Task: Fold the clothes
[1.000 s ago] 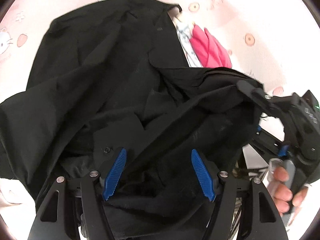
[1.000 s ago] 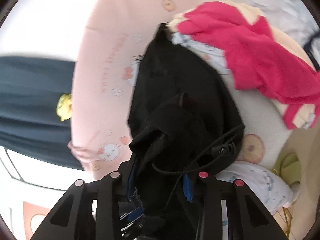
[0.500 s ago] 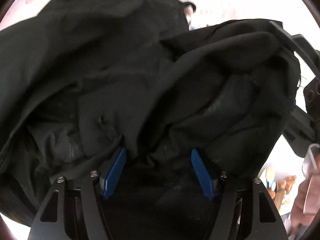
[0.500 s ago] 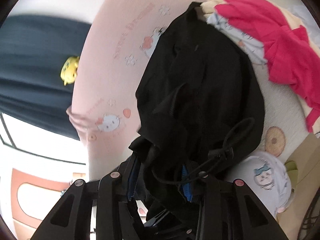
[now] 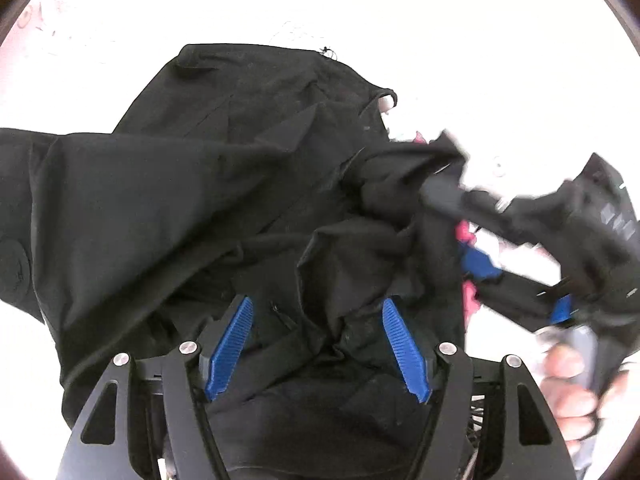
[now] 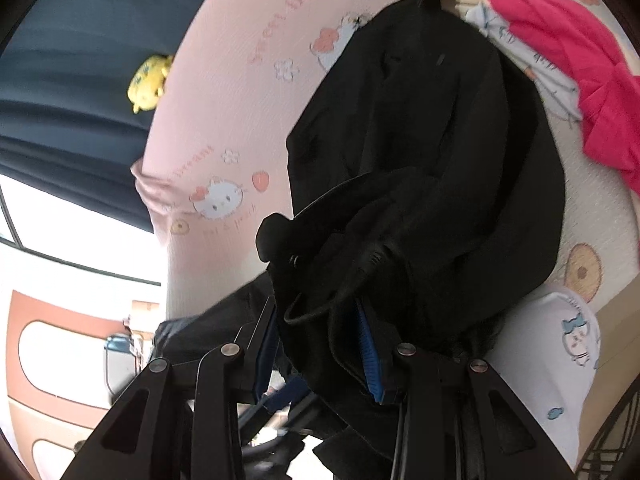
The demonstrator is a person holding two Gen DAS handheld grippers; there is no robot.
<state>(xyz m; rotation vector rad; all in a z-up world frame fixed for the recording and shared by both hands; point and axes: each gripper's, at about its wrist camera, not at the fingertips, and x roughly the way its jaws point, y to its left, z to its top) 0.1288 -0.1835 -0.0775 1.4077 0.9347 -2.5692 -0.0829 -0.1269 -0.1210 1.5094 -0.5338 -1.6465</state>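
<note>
A black garment (image 5: pixel 200 184) lies spread over the bright bed in the left wrist view. My left gripper (image 5: pixel 318 346) has a thick bunch of it gripped between its blue pads (image 5: pixel 232 344). At the right, blurred, my right gripper (image 5: pixel 452 226) grips another fold of the same cloth, with a hand (image 5: pixel 572 384) on its handle. In the right wrist view the black garment (image 6: pixel 440 140) drapes from my right gripper (image 6: pixel 318 352), which is shut on a fold of it. A black drawstring (image 6: pixel 352 276) loops over the jaws.
The bed has a pink cat-print sheet (image 6: pixel 248 100). A bright pink garment (image 6: pixel 560 60) lies on light printed clothes beyond the black one. A white printed cushion (image 6: pixel 560 360) sits at the lower right. A yellow plush toy (image 6: pixel 150 76) hangs on a dark curtain (image 6: pixel 80 40).
The left view drew back from the black cloth, so bright bed now shows around it. The right gripper rolled and moved sideways, carrying its fold along. Both grips held.
</note>
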